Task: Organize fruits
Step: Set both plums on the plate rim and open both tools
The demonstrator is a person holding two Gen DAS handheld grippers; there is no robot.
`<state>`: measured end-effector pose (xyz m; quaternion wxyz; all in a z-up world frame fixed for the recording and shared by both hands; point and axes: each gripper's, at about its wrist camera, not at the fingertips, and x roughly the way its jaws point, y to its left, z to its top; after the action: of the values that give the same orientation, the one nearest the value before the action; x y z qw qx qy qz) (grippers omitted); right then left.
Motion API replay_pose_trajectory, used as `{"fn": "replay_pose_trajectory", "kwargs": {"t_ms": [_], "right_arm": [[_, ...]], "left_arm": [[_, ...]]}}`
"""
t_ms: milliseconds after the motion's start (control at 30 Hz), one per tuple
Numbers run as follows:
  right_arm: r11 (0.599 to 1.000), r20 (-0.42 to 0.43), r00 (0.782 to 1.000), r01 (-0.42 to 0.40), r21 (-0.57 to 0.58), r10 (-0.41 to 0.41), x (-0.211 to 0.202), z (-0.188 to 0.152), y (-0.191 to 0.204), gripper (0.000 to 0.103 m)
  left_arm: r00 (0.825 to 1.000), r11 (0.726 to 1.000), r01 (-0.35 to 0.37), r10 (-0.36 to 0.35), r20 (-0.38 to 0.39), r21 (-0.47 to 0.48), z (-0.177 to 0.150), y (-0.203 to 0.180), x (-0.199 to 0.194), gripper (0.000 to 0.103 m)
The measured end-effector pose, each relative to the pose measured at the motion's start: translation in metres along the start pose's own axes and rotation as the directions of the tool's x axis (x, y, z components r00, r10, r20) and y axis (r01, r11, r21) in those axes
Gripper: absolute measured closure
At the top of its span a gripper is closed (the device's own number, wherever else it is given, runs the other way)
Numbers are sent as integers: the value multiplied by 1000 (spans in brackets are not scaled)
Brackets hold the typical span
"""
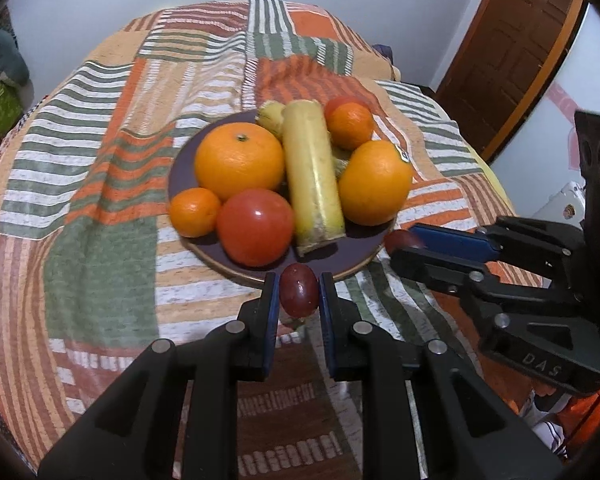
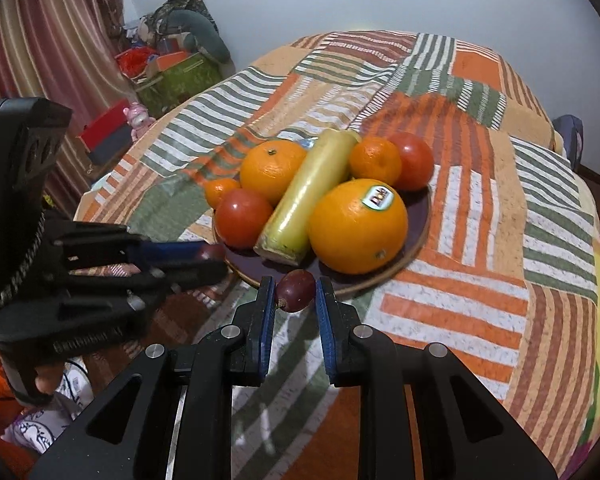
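The striped cloth (image 1: 100, 184) carries my dark plate (image 1: 236, 268), piled with oranges (image 1: 239, 162), tomatoes (image 1: 255, 227) and a yellow stalk (image 1: 314, 172). At its near rim my left gripper (image 1: 299, 296) pinches one grape (image 1: 299, 295) and my right gripper (image 2: 296, 293) another grape (image 2: 296, 291) (both dark red).

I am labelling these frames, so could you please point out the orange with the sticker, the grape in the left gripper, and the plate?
orange with the sticker (image 2: 356, 226): right wrist view, middle of its peel.
grape (image 1: 299, 290): left wrist view, its centre, between the left gripper pads.
plate (image 1: 352, 266): left wrist view, near rim.
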<state>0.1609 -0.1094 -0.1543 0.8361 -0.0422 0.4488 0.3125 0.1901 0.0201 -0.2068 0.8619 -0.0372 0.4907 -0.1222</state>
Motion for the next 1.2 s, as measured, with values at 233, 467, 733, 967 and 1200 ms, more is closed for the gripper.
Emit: {"fn": "replay_pose_trajectory", "kwargs": {"t_ms": [233, 467, 733, 967, 1200], "right_arm": [[1000, -13, 1000, -3, 2, 3, 10, 3, 0, 84], [1000, -32, 999, -5, 19, 5, 19, 1, -3, 84], [1000, -38, 999, -11, 21, 12, 22, 1, -3, 83], [1000, -46, 999, -3, 21, 4, 22, 1, -3, 82], [1000, -26, 1000, 6, 18, -6, 11, 2, -2, 81]], "left_arm": [[1000, 1000, 15, -15, -11, -3, 4, -2, 10, 84], [1000, 1000, 14, -15, -13, -10, 7, 1, 16, 84], [1000, 1000, -1, 1, -5, 13, 8, -2, 19, 83], [1000, 1000, 3, -3, -10, 6, 8, -3, 18, 79], [1000, 1000, -22, 22, -8, -4, 2, 0, 10, 70]]}}
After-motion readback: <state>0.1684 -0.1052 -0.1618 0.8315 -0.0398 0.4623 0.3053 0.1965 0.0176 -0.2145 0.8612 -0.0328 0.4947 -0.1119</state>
